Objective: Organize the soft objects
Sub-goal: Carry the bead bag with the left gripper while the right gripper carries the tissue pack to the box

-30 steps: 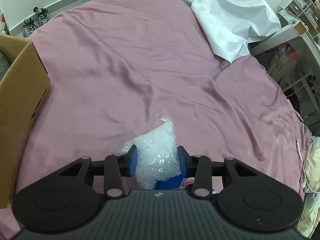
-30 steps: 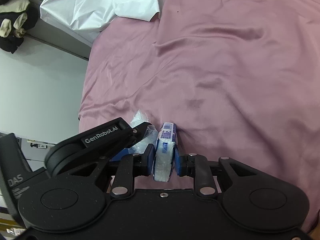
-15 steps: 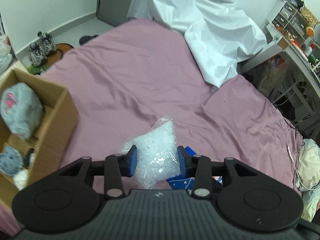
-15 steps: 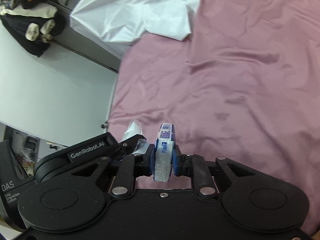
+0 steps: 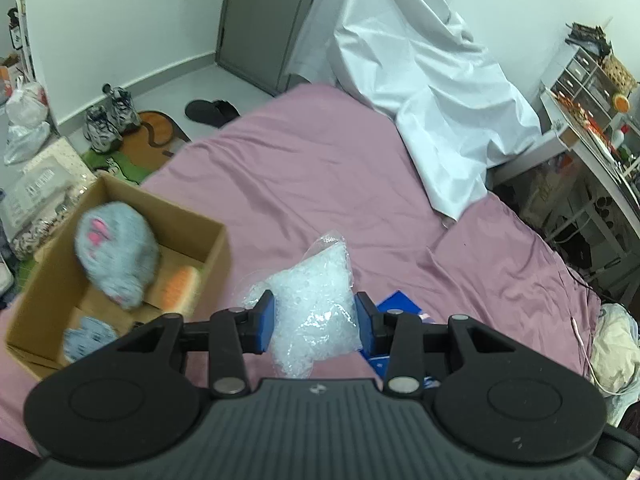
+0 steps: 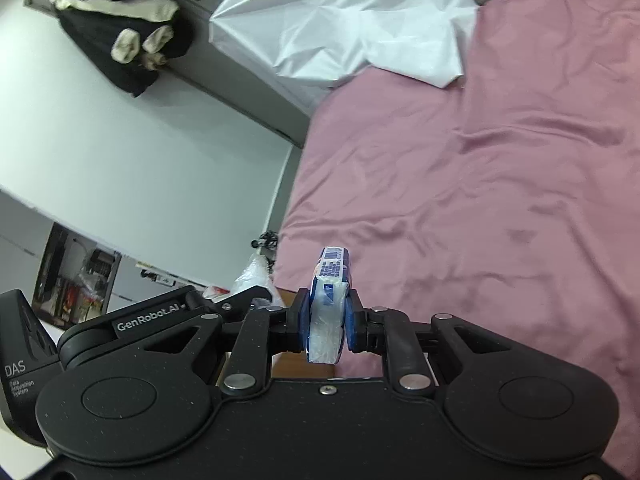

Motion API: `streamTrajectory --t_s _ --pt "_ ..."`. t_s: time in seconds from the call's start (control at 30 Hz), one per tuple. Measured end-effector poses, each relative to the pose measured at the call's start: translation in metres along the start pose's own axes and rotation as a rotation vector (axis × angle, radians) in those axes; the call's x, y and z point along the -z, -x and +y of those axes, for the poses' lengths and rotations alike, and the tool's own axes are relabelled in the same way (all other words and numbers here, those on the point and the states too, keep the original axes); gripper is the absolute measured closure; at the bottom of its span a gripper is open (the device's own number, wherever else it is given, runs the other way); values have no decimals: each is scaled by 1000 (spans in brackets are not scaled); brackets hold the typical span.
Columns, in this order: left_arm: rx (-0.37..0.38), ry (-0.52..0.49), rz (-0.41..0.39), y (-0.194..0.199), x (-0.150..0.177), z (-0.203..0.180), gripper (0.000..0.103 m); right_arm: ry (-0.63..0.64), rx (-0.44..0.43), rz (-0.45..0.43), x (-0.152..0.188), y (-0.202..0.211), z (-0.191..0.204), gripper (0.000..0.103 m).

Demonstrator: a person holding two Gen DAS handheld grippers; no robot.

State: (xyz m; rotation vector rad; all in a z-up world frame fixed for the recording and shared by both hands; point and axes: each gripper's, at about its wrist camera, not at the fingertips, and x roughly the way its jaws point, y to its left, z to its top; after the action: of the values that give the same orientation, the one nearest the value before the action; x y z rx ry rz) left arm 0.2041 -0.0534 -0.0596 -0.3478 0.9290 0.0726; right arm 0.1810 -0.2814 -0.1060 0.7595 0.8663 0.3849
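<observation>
My left tongs [image 5: 314, 322] are pinching a clear bag [image 5: 316, 300] full of small white bits, blue pads pressed into its sides, and the bag is hanging above the bed [image 5: 320, 184]. Just behind the right pad, a corner of something blue [image 5: 396, 304] peeks out; I can't tell what it is from this view. Off to the left sits an open cardboard box [image 5: 216, 248] on the edge of the bed, and inside it there's a grey plush [image 5: 116, 256] with pink marks, an orange-striped soft piece [image 5: 180, 286] beside it, and another grey item [image 5: 90, 338] in the near corner. All of that is a bit blurred. Beyond, the pink sheet runs wide and wrinkled, and a white sheet [image 5: 432, 96] is heaped at the far end against the wall. Shoes [image 5: 112, 118] and black slippers [image 5: 210, 111] lie on the floor past the box.

My right tongs [image 6: 326, 322] are clamped on a slim blue-and-white pack [image 6: 328, 300], standing on edge between the pads with a barcode on its far end. The left tongs' black body [image 6: 152, 322] shows just to the left of it, with a scrap of that clear plastic poking up. Ahead is more pink bed, then the white sheet again, and dark clothes [image 6: 120, 28] hanging on the far wall.
</observation>
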Motion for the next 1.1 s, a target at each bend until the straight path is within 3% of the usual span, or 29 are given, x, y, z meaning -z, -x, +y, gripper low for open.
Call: streamTrajectory --t_s 0.43,1.1 --pt "-62 48 -23 26 -13 85 62 69 -42 14 10 -6 30 85" --pt "-112 117 27 9 -10 167 58 199 -85 45 38 -33 78 85"
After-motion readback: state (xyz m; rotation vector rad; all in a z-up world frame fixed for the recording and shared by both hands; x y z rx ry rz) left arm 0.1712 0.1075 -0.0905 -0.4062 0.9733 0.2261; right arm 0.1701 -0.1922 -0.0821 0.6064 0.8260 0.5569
